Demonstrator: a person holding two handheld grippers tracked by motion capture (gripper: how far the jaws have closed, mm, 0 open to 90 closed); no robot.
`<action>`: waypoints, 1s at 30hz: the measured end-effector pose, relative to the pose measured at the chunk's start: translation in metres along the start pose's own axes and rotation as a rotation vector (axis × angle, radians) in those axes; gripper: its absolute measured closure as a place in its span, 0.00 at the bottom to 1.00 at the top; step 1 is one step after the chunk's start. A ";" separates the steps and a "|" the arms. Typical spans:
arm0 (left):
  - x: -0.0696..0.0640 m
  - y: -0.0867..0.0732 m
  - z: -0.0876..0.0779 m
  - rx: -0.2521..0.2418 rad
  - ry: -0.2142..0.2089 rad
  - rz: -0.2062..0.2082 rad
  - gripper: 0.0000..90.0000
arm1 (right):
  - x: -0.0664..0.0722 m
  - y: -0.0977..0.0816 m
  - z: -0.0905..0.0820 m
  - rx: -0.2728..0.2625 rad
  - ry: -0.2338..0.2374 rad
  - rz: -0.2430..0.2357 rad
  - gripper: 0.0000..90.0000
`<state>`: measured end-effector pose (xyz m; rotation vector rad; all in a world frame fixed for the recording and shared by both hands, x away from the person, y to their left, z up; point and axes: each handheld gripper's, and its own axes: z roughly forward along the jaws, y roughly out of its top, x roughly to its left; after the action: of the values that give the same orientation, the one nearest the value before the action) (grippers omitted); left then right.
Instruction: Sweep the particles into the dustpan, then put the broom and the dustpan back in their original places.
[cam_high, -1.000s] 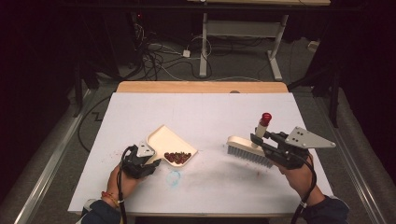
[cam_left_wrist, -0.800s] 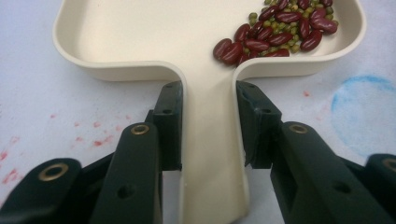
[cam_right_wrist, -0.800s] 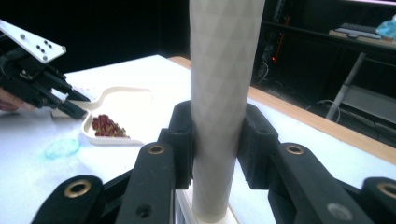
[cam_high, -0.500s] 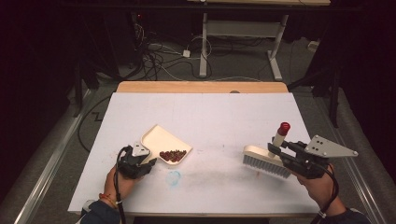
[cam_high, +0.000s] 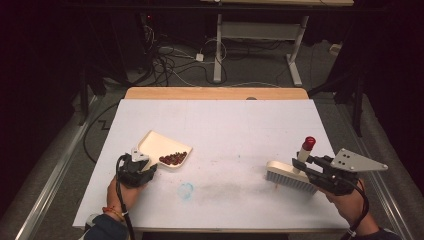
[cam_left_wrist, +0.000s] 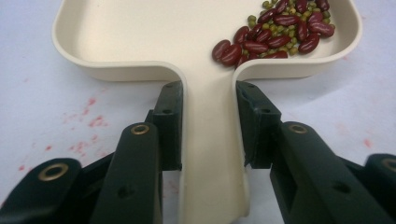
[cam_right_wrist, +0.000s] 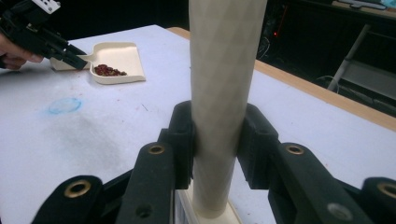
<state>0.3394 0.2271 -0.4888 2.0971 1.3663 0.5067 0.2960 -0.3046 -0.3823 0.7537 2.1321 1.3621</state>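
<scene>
A cream dustpan (cam_high: 159, 145) lies on the white table at the left, with red beans (cam_high: 173, 158) and small green ones (cam_left_wrist: 276, 29) heaped in one corner of it. My left gripper (cam_high: 145, 167) is shut on the dustpan's flat handle (cam_left_wrist: 210, 154), one pad on each edge. At the right, a cream brush (cam_high: 289, 176) with a red-tipped upright handle (cam_high: 305, 149) rests bristles down on the table. My right gripper (cam_high: 310, 167) is shut on that handle (cam_right_wrist: 222, 93), which stands between its pads.
A blue smudge (cam_high: 186, 190) and a grey smear (cam_high: 225, 189) mark the white table cover (cam_high: 220, 130) between dustpan and brush. A wooden edge (cam_high: 215, 93) runs along the far side. Cables and desk legs lie on the dark floor beyond.
My right gripper has carried the brush to the right, away from the dustpan, and set it lower on the table. The left gripper and dustpan have stayed put.
</scene>
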 end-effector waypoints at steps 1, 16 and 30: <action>0.001 0.001 0.001 0.001 0.008 -0.013 0.70 | -0.001 0.001 -0.001 0.002 0.007 0.004 0.78; 0.015 0.009 0.016 -0.021 0.051 -0.174 0.67 | -0.007 0.004 0.014 0.063 0.114 0.045 0.77; -0.002 0.002 -0.001 -0.074 -0.023 -0.049 0.37 | -0.034 0.012 0.048 0.071 0.046 0.100 0.74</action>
<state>0.3390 0.2251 -0.4865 1.9994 1.3625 0.5036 0.3546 -0.2925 -0.3857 0.8754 2.2150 1.3731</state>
